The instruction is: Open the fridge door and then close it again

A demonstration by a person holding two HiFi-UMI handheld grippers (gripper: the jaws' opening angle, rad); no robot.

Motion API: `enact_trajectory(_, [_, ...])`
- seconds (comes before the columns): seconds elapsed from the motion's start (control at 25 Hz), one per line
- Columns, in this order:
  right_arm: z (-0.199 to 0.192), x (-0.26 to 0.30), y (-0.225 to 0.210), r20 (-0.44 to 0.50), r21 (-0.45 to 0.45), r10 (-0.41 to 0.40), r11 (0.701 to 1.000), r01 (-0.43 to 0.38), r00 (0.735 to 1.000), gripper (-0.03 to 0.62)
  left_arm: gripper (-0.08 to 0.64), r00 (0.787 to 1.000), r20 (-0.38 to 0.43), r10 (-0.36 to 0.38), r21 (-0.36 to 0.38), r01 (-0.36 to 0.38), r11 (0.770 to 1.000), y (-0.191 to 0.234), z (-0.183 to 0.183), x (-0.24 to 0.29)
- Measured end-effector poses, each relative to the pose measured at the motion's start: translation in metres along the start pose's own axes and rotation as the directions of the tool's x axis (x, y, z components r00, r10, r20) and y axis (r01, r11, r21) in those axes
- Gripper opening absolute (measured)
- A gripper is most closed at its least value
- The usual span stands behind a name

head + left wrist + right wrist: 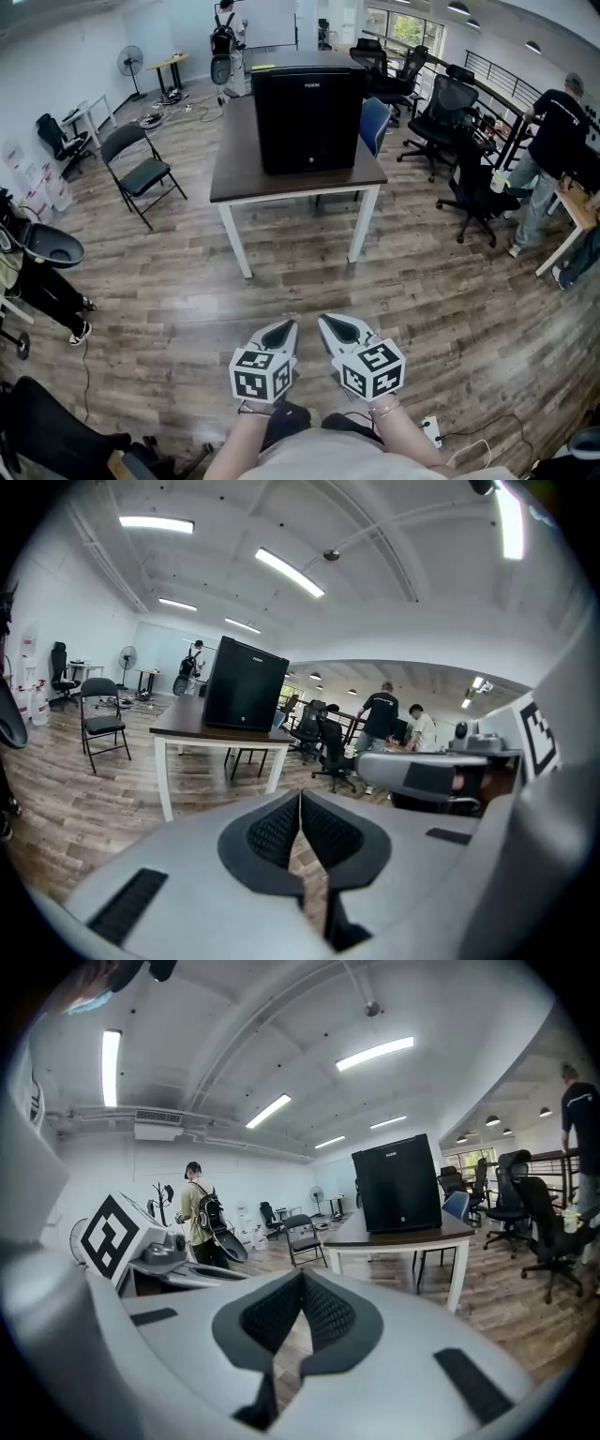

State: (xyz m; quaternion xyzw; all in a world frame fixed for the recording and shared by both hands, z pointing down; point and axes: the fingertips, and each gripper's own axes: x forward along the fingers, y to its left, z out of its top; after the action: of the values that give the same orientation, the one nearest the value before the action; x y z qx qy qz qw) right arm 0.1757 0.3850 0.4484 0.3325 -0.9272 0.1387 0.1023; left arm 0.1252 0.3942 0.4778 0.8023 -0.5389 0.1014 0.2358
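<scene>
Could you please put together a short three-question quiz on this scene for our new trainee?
1. True or false: the fridge door stands open.
2. What does the fridge stand on? A: a cart. B: the table. C: a shelf.
3. Fill in the missing word: the left gripper and the right gripper are both ____ and hold nothing.
Key: 1 false; 2 B; 3 shut.

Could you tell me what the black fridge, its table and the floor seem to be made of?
Fridge: black, faintly glossy casing, so painted metal or plastic. Table: dark brown wood-look top on white legs, which are probably painted metal. Floor: grey-brown planks with grain and a sheen, either wood or laminate.
</scene>
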Motion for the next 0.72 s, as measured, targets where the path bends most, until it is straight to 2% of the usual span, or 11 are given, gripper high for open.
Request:
enact_trajectory(0.24, [-0.01,0.0,-0.015,0.005,0.046,-0.038,0.998,0.038,0.999,-0.002,0.008,1.0,0.001,-0.003,-0.004,0.003,1.0,-0.002,-0.008,-0.001])
enact_trajectory(0.44, [-0.002,0.015,-0.021,-0.005,0.027,-0.019,0.999,0.02,1.0,-0.002,0.008,1.0,0.0,0.023,-0.03,-0.023,0.999,0.018,0.0,0.009])
enact_trajectory(0.6, [-0.004,0.031,-0.029,-0.018,0.049,-0.019,0.999,0.019,1.0,-0.002,0.008,1.0,0.005,0.001,-0.053,0.0,0.999,0.027,0.008,0.025])
enact_trajectory(0.72, [0.003,0.051,-0.042,-0.019,0.047,-0.029,0.998,0.03,0.999,-0.002,0.008,1.0,0.004,-0.018,-0.039,0.018,0.999,0.04,0.022,0.046])
